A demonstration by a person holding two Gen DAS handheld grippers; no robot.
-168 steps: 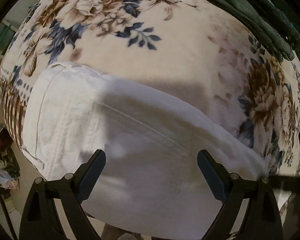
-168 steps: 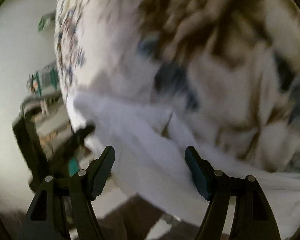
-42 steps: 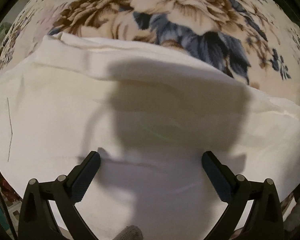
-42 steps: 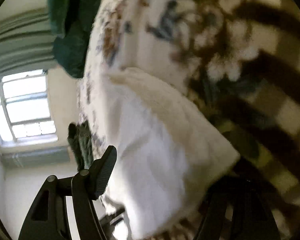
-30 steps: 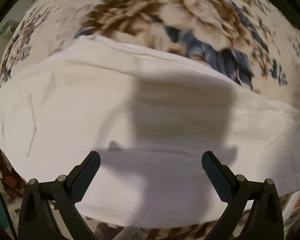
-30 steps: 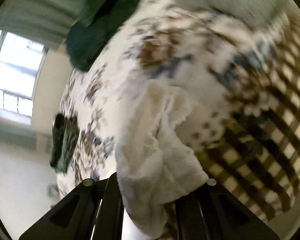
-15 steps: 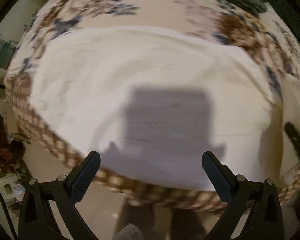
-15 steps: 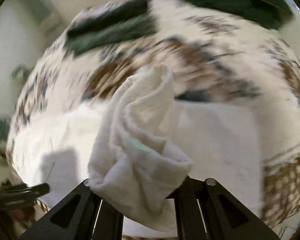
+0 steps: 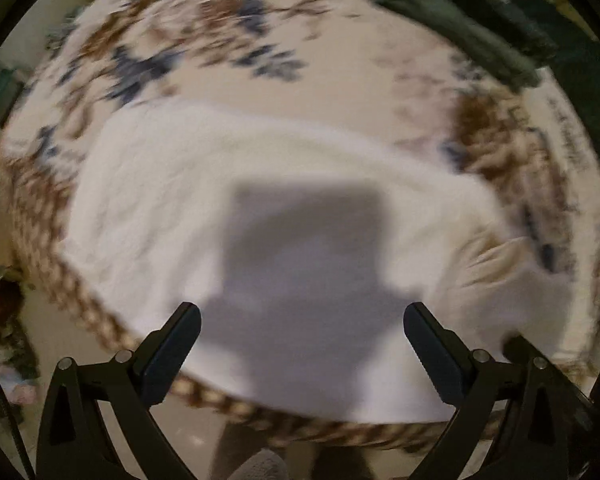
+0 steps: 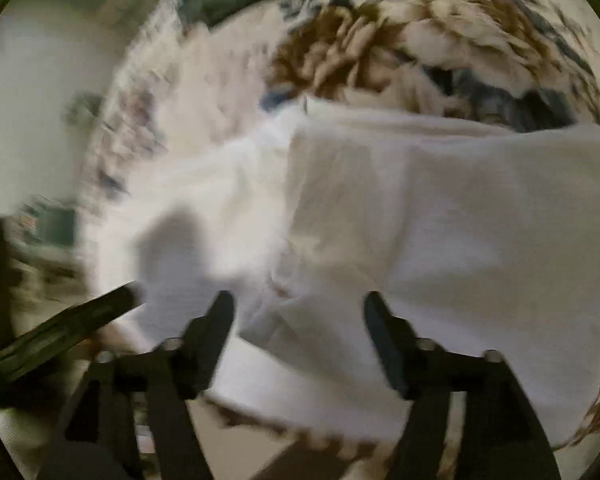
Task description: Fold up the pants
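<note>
Right fingers just opening, gripping nothing | left fingers hanging wide apart, empty | white pants lying folded by bed's near edge

My left hand-held gripper is matte black plastic: two angular arms, each ending in a flat rectangular pad with a finely ribbed, dark bluish face. Small round silver screw heads sit at the joints of each arm, and triangular cut-outs lighten the outer links. My right hand-held gripper has the same black build, blurred here, with matching silver screws.
</note>
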